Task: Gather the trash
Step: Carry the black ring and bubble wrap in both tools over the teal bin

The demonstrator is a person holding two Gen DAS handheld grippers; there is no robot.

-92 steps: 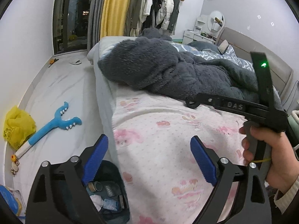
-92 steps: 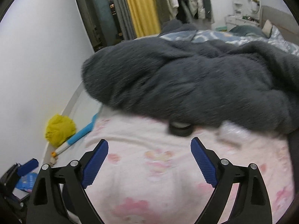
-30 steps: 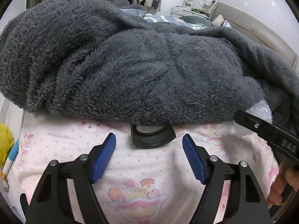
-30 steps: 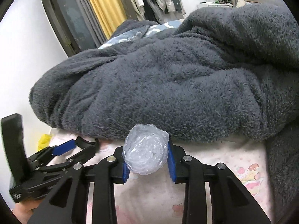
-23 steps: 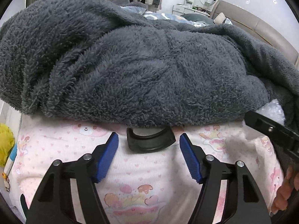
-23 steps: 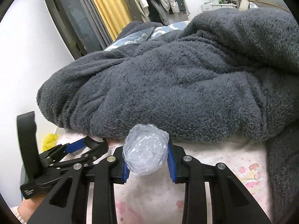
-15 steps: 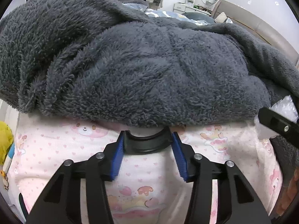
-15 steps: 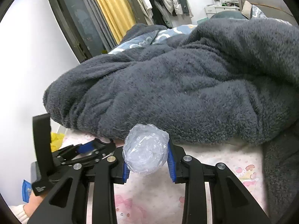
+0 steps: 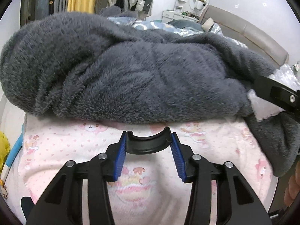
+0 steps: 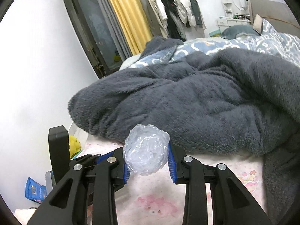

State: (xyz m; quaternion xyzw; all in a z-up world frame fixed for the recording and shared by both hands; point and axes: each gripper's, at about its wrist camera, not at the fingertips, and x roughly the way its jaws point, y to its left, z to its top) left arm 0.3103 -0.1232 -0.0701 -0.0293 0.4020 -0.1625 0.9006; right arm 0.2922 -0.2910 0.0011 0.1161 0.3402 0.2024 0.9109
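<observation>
- Left wrist view: the left tongs (image 9: 148, 156) are closing, their blue pads pressing on both ends of a black curved plastic piece (image 9: 148, 146). It sits crosswise between the pads, its long axis running side to side and its hollow facing the grey fleece blanket (image 9: 131, 71). The piece hangs just over the pink printed sheet (image 9: 75, 150) of the bed, close to the blanket's hem. The tongs point downward at the bed.
- At the right edge of the same view, the right tongs' black arm (image 9: 277, 93) crosses in front of a crumpled plastic wad (image 9: 262, 106).
- Right wrist view: the right tongs (image 10: 148, 161) are clenched on that clear wad (image 10: 146, 150), held clear above the sheet near the bed's left edge. The left tongs (image 10: 105, 155) lie lower left, just beside them.
- No bin shows in either view, so I judge the carry must turn away from the bed; which hand is nearer cannot be told.
</observation>
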